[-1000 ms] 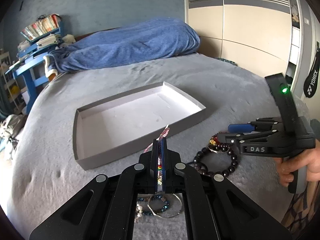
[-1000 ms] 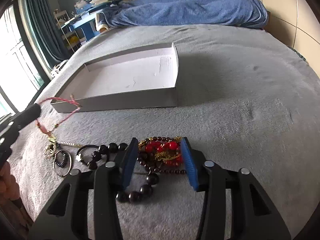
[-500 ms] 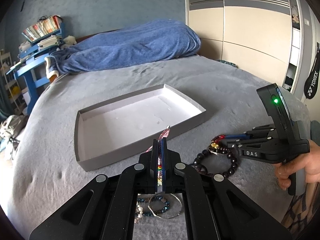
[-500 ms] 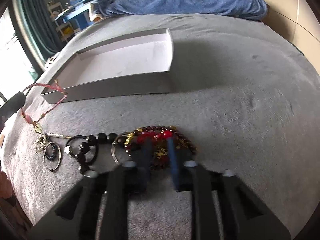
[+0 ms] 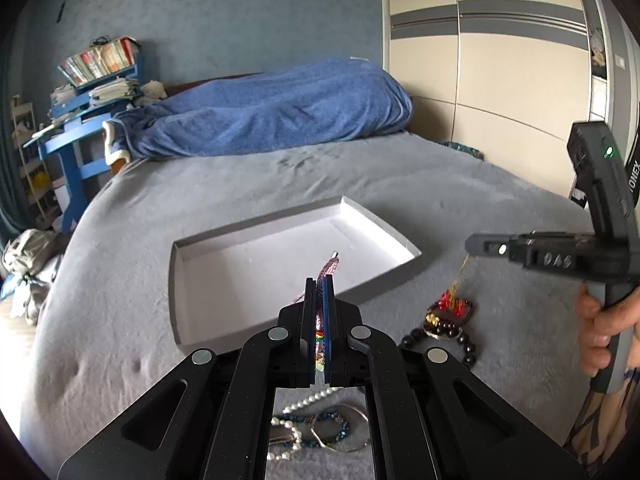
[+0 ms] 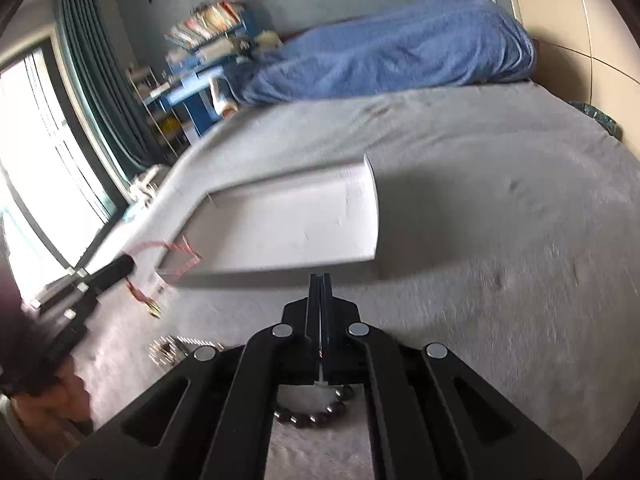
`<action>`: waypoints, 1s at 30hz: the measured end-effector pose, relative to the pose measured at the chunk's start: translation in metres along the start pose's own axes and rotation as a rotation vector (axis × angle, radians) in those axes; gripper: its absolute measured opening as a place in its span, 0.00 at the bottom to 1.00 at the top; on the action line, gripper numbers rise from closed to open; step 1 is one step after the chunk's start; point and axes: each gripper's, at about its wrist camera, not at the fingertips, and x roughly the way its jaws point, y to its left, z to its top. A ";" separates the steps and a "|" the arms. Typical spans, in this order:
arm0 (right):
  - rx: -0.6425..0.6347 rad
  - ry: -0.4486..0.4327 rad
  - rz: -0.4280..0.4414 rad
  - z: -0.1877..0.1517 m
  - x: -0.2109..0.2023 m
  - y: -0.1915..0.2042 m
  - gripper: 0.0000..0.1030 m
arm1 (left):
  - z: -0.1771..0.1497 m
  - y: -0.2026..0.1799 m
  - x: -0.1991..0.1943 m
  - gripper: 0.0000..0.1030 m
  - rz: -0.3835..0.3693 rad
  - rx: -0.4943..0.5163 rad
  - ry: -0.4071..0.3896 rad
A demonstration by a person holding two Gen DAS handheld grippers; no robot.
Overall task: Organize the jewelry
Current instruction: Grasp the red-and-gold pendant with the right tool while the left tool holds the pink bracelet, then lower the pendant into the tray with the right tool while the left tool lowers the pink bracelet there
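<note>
The pink woven bracelet (image 5: 326, 270) is clamped between the closed fingers of the left gripper (image 5: 319, 280), its metal-tipped end poking up past the fingertips over the near wall of the shallow grey cardboard tray (image 5: 384, 276); multicoloured beads show lower down between the pads. In the right wrist view its red cord (image 6: 176, 254) loops beside the tray's near left corner, with a small gold charm (image 6: 152, 309) hanging below.

The right gripper (image 5: 486, 247), at the right, is lifted off the bed with its fingers together; a thin gold strand (image 5: 464, 266) dangles from the tip, and under it the red and gold beaded piece (image 5: 452, 306) looks to be hanging, blurred, over the dark bead bracelet (image 5: 444, 336). Whether the fingers pinch that strand cannot be told for certain.

Near the left gripper's body lie a pearl strand (image 5: 304, 404), a dark blue bead bracelet (image 5: 332, 428) and a thin metal bangle (image 5: 352, 446).

The right gripper's side reads "DAS" (image 5: 556, 260); a green light (image 5: 609, 152) glows on its upright handle. "ONEX" (image 5: 634, 182) shows on a black bag at the far right edge.

The grey bed (image 5: 248, 184) is open all round the tray, with a blue blanket (image 5: 272, 116) along the far side.
</note>
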 end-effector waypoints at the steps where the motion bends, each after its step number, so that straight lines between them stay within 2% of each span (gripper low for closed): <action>1: 0.008 -0.013 0.013 0.004 -0.004 0.000 0.00 | 0.001 0.001 -0.001 0.03 0.002 -0.002 -0.004; 16: -0.003 -0.163 0.068 0.062 -0.041 0.013 0.00 | 0.023 0.015 -0.004 0.03 0.012 -0.017 -0.043; 30: -0.066 -0.259 0.112 0.133 -0.040 0.049 0.00 | 0.040 0.055 0.024 0.03 0.007 -0.104 0.007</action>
